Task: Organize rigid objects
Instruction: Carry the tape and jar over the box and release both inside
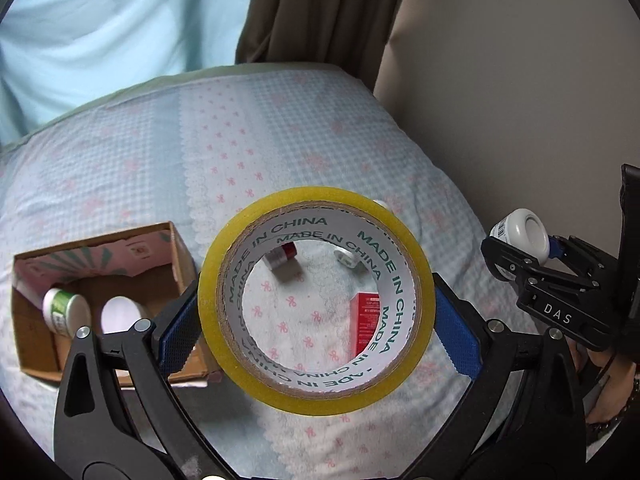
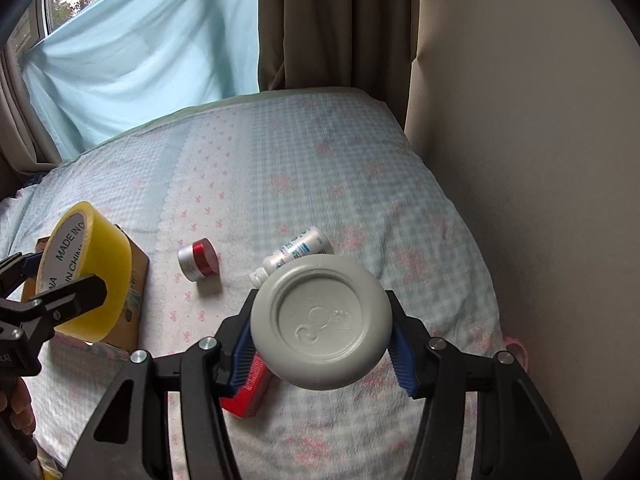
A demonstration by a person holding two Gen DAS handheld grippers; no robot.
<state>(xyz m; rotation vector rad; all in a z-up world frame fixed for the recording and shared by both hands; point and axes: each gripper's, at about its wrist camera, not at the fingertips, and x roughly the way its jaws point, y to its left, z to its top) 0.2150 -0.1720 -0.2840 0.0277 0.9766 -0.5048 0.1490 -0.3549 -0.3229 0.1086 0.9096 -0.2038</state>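
Observation:
My left gripper (image 1: 318,320) is shut on a roll of yellow packing tape (image 1: 316,200), its blue pads (image 1: 178,324) pressing both sides, held above the bed. Through the roll's hole I see a red and silver jar (image 1: 282,256), a small bottle (image 1: 348,260) and a red box (image 1: 364,320) lying on the bedspread. My right gripper (image 2: 320,328) is shut on a white plastic bottle (image 2: 320,320), its round base towards the camera. An open cardboard box (image 1: 176,256) sits at the left with a green-labelled jar (image 1: 64,308) and a white round item (image 1: 120,312) inside.
The bed (image 2: 300,160) has a pale blue and pink checked cover. A beige wall (image 2: 520,160) runs along its right side, with a brown curtain (image 2: 332,20) and a light blue sheet (image 2: 140,60) behind. A person's hand (image 1: 608,380) shows at the right edge.

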